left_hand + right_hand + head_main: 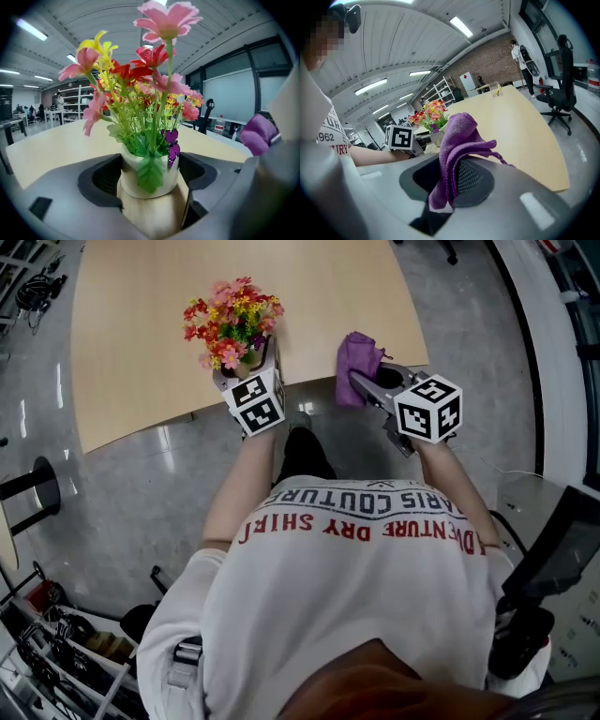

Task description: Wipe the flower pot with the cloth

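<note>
Large open office room: glossy grey floor [141,484] across the left of the head view, red brick wall [497,61] at the upper right of the right gripper view, white shelving [77,101] at mid left of the left gripper view, black office chair [560,89] at the right edge of the right gripper view. Strip lights along a ribbed ceiling.

Across the top of the head view, a pale wooden surface [141,334] with a curved near edge.

Left tool [150,185] closed around the small round white flower pot [131,180], dark pads against both its sides. Pot upright on the surface close to the near edge, upper middle of the head view, topped by a bunch of red, pink and yellow artificial flowers [232,320].

Right tool [443,187] clamped on a purple terry cloth [457,136], bunched upward out of the jaws. In the head view, cloth to the right of the pot, near it but apart, over the surface's edge.
</note>
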